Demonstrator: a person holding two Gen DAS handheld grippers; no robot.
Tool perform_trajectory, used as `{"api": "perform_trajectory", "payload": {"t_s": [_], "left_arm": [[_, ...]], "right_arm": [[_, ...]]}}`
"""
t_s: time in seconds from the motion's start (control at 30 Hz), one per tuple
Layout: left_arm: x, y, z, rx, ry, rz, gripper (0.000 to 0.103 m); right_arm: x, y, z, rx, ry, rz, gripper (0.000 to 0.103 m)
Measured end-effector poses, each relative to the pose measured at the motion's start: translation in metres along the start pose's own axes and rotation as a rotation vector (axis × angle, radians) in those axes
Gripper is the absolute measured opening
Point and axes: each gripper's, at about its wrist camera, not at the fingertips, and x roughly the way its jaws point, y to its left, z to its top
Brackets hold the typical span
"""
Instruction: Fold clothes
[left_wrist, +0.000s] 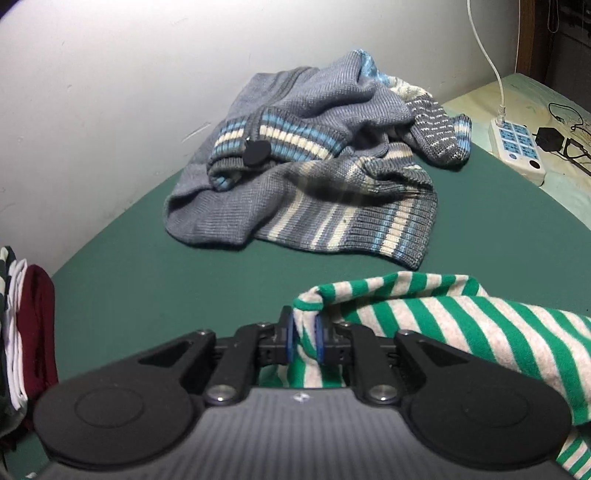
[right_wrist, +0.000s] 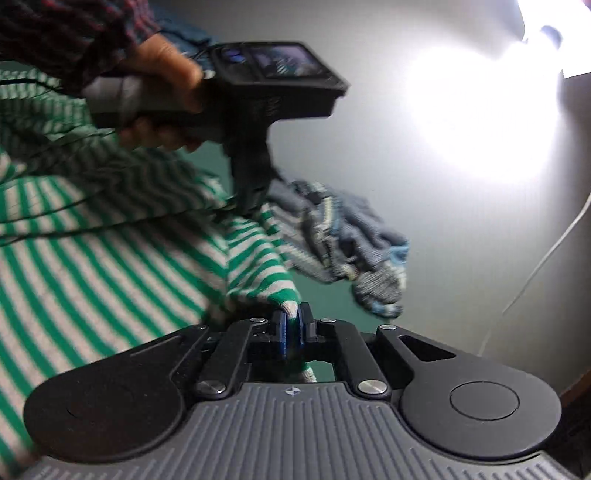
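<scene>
Both claws are gripping the green-and-white striped garment (left_wrist: 461, 321). In the left wrist view the left claw (left_wrist: 305, 338) is sitting at the lower middle of the frame, its blue pads closed on a bunched edge of the striped cloth, which is trailing off to the lower right. In the right wrist view the right claw (right_wrist: 291, 332) is pinching a corner of the same garment (right_wrist: 96, 266) at the lower middle, while the cloth is spreading across the whole left half of the frame. At the upper left of that view a person's hand (right_wrist: 162, 99) is holding the handle of the other gripper.

A crumpled grey-blue knit sweater (left_wrist: 310, 170) is lying in the middle of the left view on the green surface (left_wrist: 147, 280), well apart from the striped piece. A stack of folded clothes (left_wrist: 22, 325) is standing at the left edge.

Judging by the double grip, the striped garment is being carried or stretched, either for spreading flat or for bringing one edge over in a fold; the pictures are not settling which. Either way, the next move is calling for both grips staying firm and the cloth staying taut and even.
</scene>
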Motion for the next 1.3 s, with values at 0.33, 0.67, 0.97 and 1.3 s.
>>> {"api": "perform_trajectory", "payload": {"t_s": [0.33,0.67,0.97,1.3], "left_arm": [[-0.007,0.018,-0.022,-0.102,-0.038,-0.024,0.021],[-0.01,0.008,-0.024,-0.033,-0.063,0.012,0.016],[-0.03,0.016,-0.033,-0.071,-0.13,0.047,0.011],[-0.035,0.05,-0.071,-0.199,-0.105,0.031,0.011]], "right_arm": [[-0.003,-0.102,-0.027,0.902,0.091,0.14,0.041],[0.072,-0.086,-0.021,1.155,0.227,0.179,0.037],[0.042,-0.069,0.025,0.883,0.02,0.19,0.008],[0.003,0.019,0.057,0.387,-0.066,0.34,0.01]]}}
